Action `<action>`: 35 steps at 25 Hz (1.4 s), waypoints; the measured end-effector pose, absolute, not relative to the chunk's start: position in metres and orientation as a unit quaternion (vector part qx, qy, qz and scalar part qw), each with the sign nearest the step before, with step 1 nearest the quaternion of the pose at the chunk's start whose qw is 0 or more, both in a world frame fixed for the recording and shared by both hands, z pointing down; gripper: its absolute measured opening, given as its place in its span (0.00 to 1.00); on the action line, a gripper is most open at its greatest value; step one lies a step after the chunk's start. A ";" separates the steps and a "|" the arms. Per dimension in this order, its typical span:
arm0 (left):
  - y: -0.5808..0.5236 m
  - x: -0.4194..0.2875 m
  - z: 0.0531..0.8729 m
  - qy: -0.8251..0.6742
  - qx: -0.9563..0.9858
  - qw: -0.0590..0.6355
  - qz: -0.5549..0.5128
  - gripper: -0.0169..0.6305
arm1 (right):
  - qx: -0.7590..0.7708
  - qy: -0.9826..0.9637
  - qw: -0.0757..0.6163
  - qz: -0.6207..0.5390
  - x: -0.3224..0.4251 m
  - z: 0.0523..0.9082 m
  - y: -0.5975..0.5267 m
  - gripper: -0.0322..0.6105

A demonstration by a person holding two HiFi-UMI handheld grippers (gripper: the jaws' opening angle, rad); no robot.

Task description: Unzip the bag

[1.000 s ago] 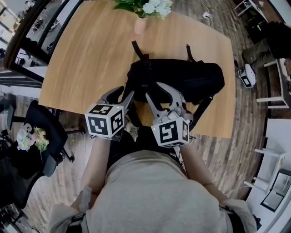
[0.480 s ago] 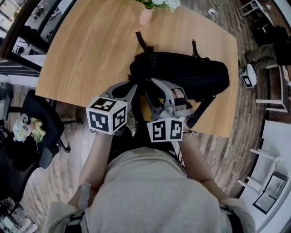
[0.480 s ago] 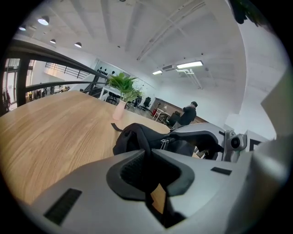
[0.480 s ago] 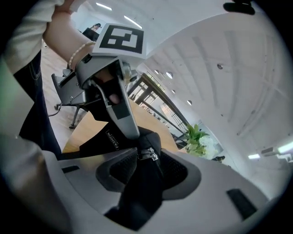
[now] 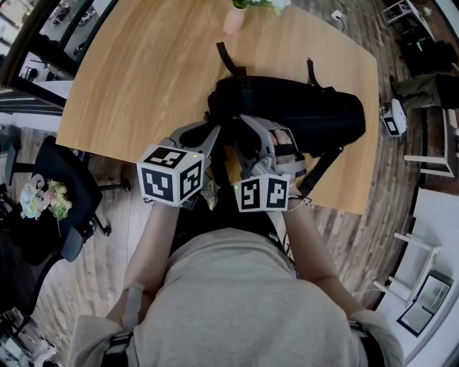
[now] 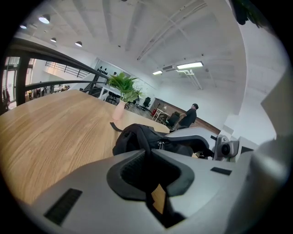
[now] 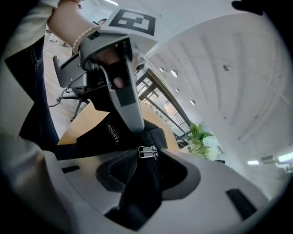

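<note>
- Fingers (image 6: 130, 171) of the left gripper (image 6: 149, 154) have just been closing. They now stand narrow, with their dark ribbed pads pinching a fold of the black fabric backpack (image 6: 137, 137). A sliver of tan shows in the small gap below that fold.
- Fingers of the right gripper (image 7: 153, 160) are drawn in tight on the backpack's black cloth as well, and the cloth sags down between the pads.
- A pair of silver metal zipper pulls (image 7: 147, 152) sits right at the right gripper's fingertips, on top of the pinched cloth.
- Just beyond the pulls, in the right gripper view, one grey finger of the left gripper lies across the backpack, beside a white printed label (image 7: 113, 132).
- In the head view the two grippers meet side by side at the backpack's near left end. Each carries a black-and-white marker cube (image 5: 171, 184) on the person's side.
- The backpack lies lengthwise on the light wooden table (image 5: 143, 72), close to its front edge. One strap hangs over that edge at the right and two more reach toward the far side.
- A pink vase of green leaves and white flowers (image 5: 234, 18) stands at the table's far edge, well apart from the backpack.
- A black office chair (image 5: 68, 208) stands on the plank floor to the table's left.
</note>
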State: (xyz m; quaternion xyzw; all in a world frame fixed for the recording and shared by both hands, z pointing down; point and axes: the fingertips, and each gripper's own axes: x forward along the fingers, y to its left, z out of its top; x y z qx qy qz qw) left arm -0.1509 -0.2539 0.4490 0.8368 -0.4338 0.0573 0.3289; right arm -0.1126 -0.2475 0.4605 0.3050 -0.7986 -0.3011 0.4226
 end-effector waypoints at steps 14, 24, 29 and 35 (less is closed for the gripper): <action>-0.255 -0.152 0.449 -0.426 0.840 0.330 0.057 0.10 | 0.307 -0.811 0.412 -0.280 -0.106 0.445 -0.241 0.26; -0.256 -0.153 0.447 -0.428 0.840 0.329 0.055 0.10 | 0.321 -0.814 0.402 -0.268 -0.099 0.436 -0.241 0.16; -0.257 -0.153 0.448 -0.428 0.840 0.328 0.057 0.10 | 0.329 -0.824 0.391 -0.245 -0.097 0.433 -0.244 0.09; -0.258 -0.154 0.446 -0.428 0.841 0.326 0.056 0.10 | 0.345 -0.843 0.367 -0.186 -0.098 0.429 -0.248 0.07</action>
